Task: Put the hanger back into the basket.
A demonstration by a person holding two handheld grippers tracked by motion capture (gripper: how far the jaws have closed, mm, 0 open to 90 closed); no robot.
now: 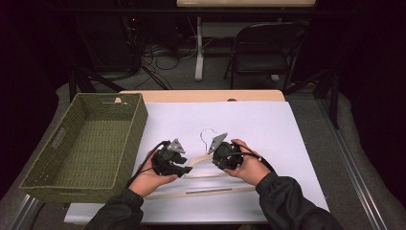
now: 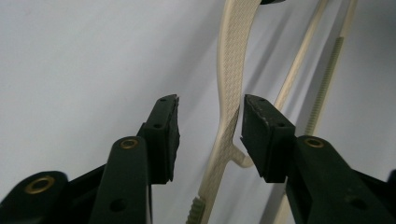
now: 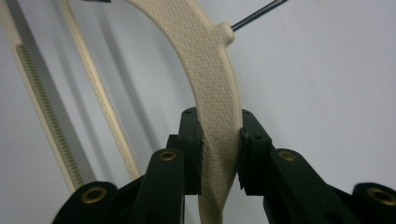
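A cream plastic clothes hanger (image 1: 198,159) with a thin metal hook (image 1: 207,134) lies on the white sheet (image 1: 268,129) near the table's front. My right gripper (image 1: 214,160) comes from the right and is shut on the hanger's curved shoulder. In the right gripper view both pads of that gripper (image 3: 218,149) press the textured arm (image 3: 205,60), below the hook wire (image 3: 257,14). My left gripper (image 1: 186,168) is on the other shoulder, open. In the left gripper view the arm (image 2: 233,56) runs between its jaws (image 2: 210,130), close to the right pad, with a clear gap on the left.
A deep green woven basket (image 1: 139,124) stands at the table's left, close beside my left hand. The hanger's lower bar (image 1: 206,191) lies near the front edge. Beyond the table are a folding chair (image 1: 265,48), a desk leg and floor cables.
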